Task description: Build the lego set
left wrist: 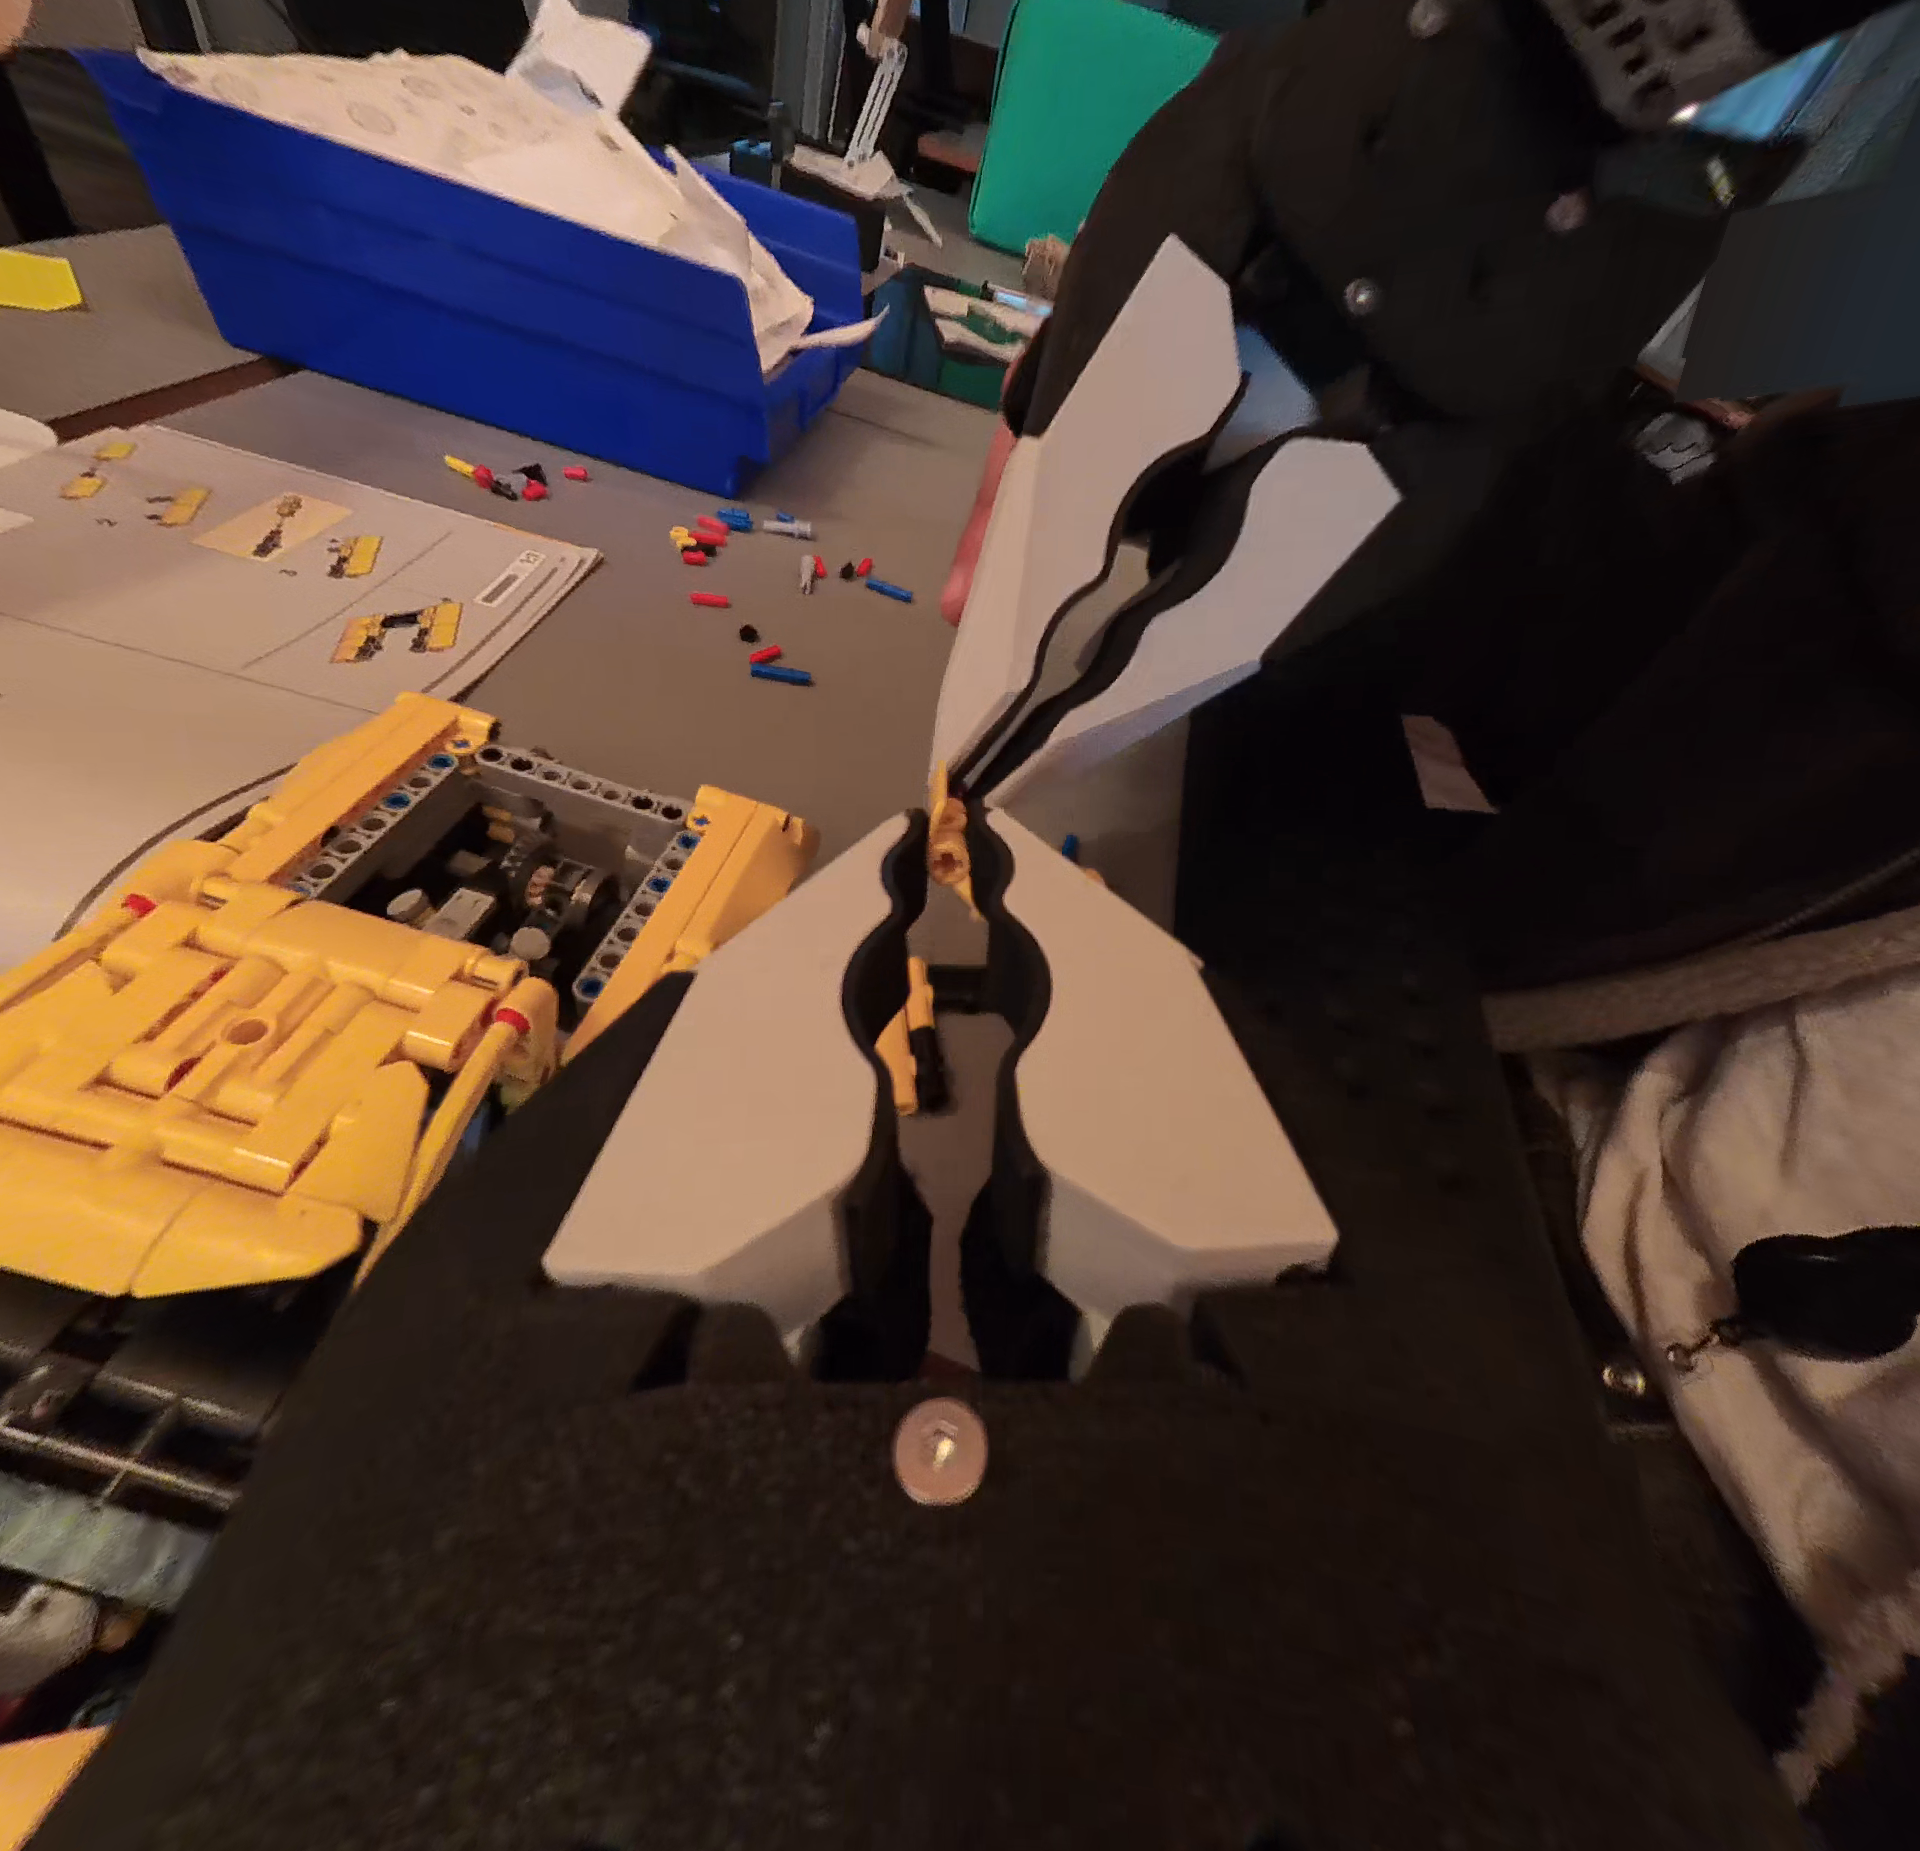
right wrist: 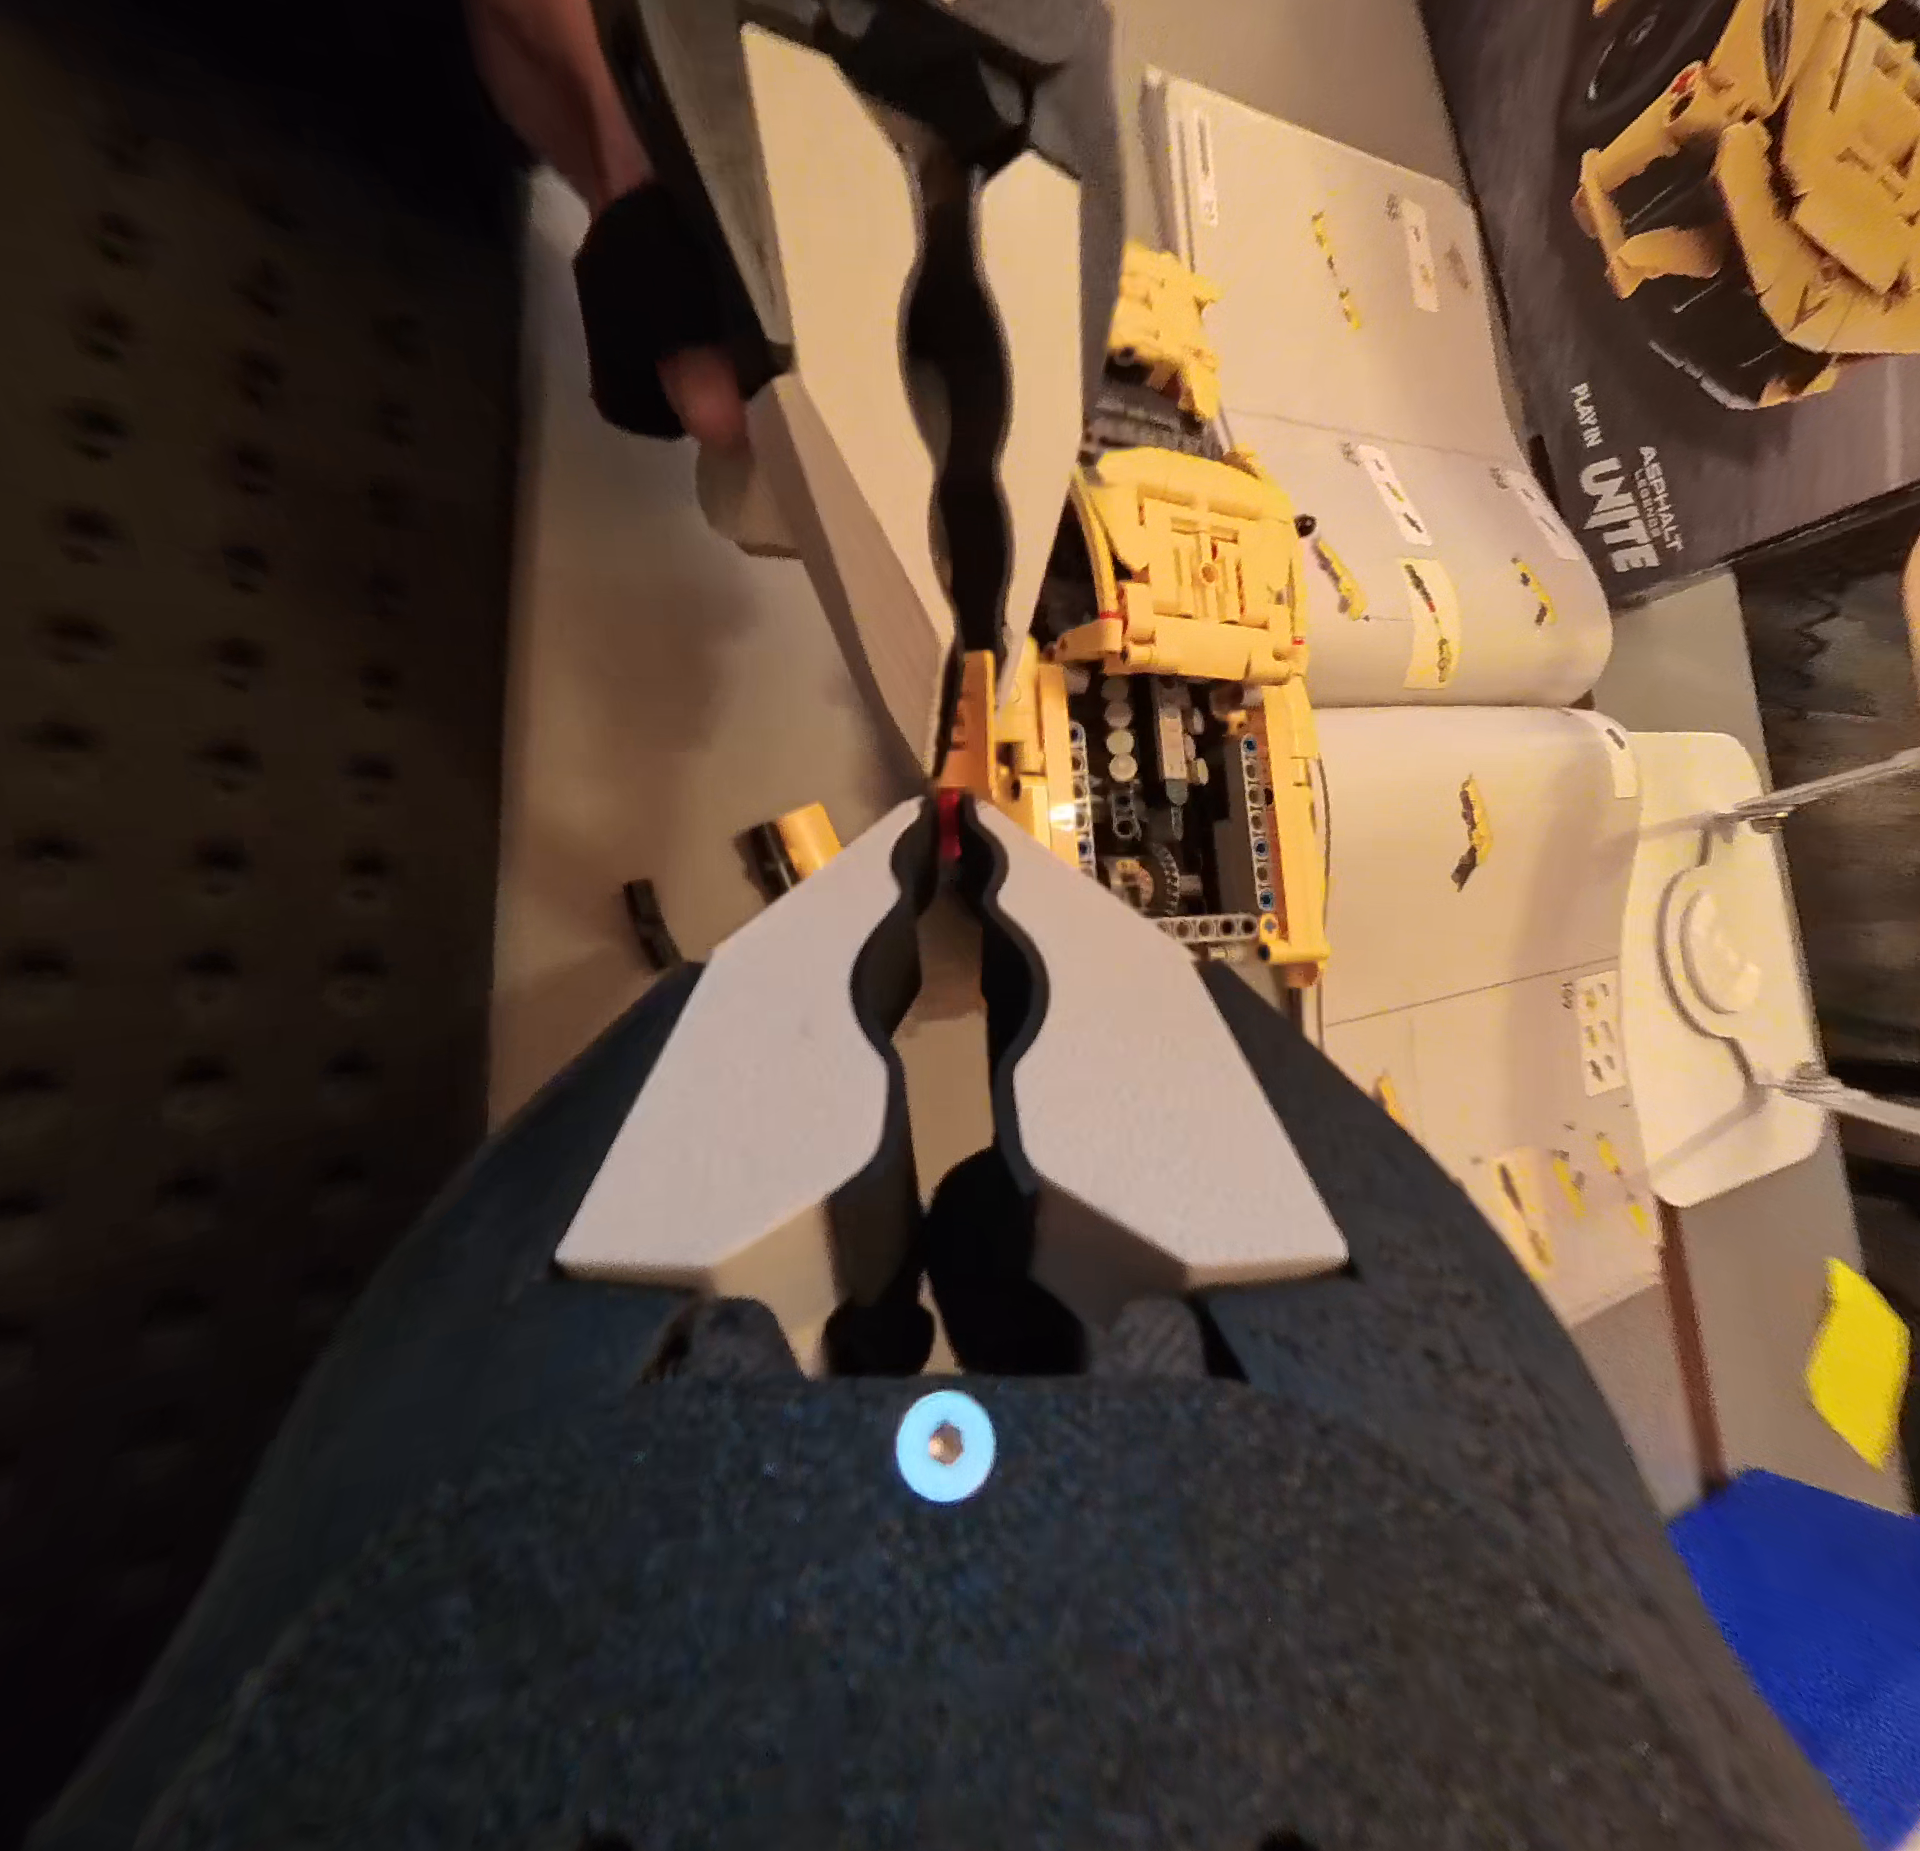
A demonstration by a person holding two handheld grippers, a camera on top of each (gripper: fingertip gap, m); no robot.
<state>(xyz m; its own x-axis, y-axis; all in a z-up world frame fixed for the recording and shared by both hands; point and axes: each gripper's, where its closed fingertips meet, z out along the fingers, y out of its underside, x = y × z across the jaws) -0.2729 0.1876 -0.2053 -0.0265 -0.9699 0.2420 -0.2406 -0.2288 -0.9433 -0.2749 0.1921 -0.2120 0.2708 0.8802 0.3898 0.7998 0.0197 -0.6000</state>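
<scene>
A grey worktop [left wrist: 623,679] carries the whole build, with a blue bin [left wrist: 468,274] stuffed with crumpled paper at its far side and the set's dark box [right wrist: 1704,243] propped at one edge. An open instruction booklet [left wrist: 260,554] lies flat beside the half-built yellow car [left wrist: 260,1053], which sits on the worktop with its grey framework and gears exposed in the middle. A scatter of small red, blue and black pins [left wrist: 748,575] lies well beyond the car, between the booklet and the bin.

Just beside the car the two tools meet tip to tip. The left claw [left wrist: 948,840] is clamped on a small yellow piece [left wrist: 951,845], its grey fingers [left wrist: 748,1074] drawn close around it. The right claw [right wrist: 951,830] is pinched together on a small red pin [right wrist: 948,827], whose end touches the yellow piece held opposite. A gloved hand [right wrist: 665,336] grips the left tool. Two short loose parts, one black [right wrist: 649,918] and one yellow with a black end [right wrist: 790,845], rest on the worktop near the right claw.
</scene>
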